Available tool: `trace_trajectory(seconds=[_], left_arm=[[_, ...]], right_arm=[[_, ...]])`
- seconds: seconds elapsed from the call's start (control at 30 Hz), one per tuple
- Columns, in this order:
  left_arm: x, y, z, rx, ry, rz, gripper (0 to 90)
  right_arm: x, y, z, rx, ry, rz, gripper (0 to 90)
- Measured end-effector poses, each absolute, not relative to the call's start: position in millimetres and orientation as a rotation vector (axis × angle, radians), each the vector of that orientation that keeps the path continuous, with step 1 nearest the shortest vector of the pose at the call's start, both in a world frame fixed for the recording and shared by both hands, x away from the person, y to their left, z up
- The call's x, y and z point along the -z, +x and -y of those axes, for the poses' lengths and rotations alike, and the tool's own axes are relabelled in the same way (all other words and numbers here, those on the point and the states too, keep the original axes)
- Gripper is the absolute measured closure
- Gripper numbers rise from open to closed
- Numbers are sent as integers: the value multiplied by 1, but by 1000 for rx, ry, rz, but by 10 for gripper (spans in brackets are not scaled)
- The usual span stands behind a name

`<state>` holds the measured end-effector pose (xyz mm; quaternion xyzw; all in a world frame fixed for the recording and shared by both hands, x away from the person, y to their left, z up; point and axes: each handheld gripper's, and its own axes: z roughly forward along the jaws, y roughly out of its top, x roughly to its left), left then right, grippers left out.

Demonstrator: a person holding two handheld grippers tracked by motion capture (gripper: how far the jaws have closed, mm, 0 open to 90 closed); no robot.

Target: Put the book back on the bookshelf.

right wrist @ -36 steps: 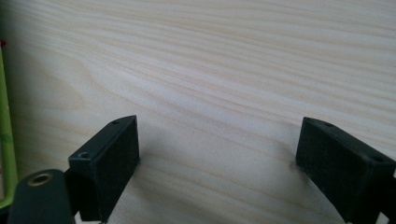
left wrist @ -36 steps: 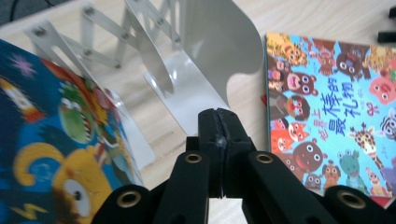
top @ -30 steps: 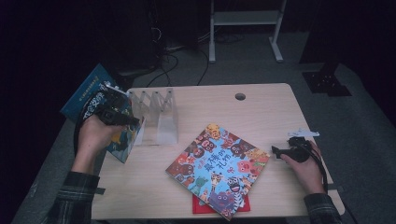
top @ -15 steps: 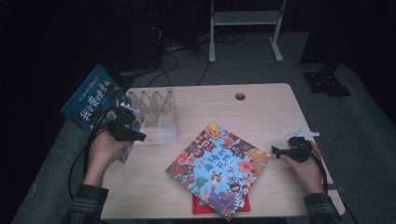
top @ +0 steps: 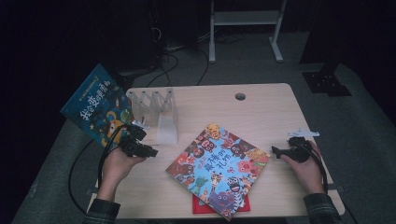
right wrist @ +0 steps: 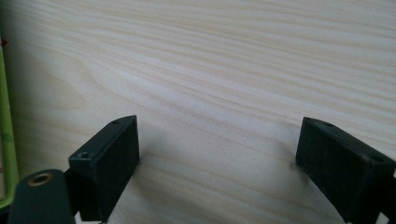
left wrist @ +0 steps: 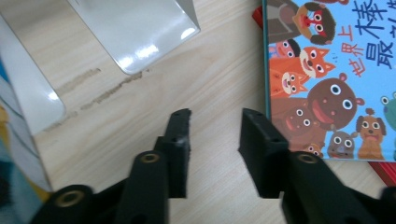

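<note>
From above, we see the blue picture book (top: 95, 112) propped in the clear rack (top: 156, 112) at the table's (top: 261, 107) left edge, our left gripper (top: 152, 151) just below it. Along the left gripper (left wrist: 215, 130), jaws just parted, nothing between. The right gripper (right wrist: 217, 154) gapes over bare wood.

Dim room, pale wooden table (top: 261, 112), grey floor (top: 364, 126), white metal frame (top: 243, 18) behind
</note>
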<state>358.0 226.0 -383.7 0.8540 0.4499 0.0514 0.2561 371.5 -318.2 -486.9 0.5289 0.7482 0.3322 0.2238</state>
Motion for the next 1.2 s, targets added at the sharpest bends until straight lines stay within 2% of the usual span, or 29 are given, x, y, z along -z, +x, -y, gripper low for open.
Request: trace_trajectory(seconds=[0.2, 0.47, 0.57, 0.6, 0.63, 0.67, 1.2], left_arm=[[406, 353, -224, -126, 2300, -1221, 403], [424, 350, -220, -93, 2318, -1132, 273], [427, 349, -220, -92, 2312, -1107, 250], [430, 348, -219, -104, 2300, -1089, 249], [430, 348, -219, -104, 2300, -1089, 248], [432, 346, -219, -119, 2298, -1087, 250], [442, 352, -224, -127, 2285, -1158, 253]], right_arm=[[487, 372, 318, -917, 1456, -2068, 125], [487, 371, 319, -919, 1451, -2072, 136], [487, 370, 319, -925, 1442, -2073, 177], [486, 367, 321, -933, 1436, -2074, 254], [486, 367, 321, -933, 1436, -2074, 254], [483, 365, 322, -926, 1444, -2081, 325], [467, 329, 318, -1029, 1393, -2161, 320]])
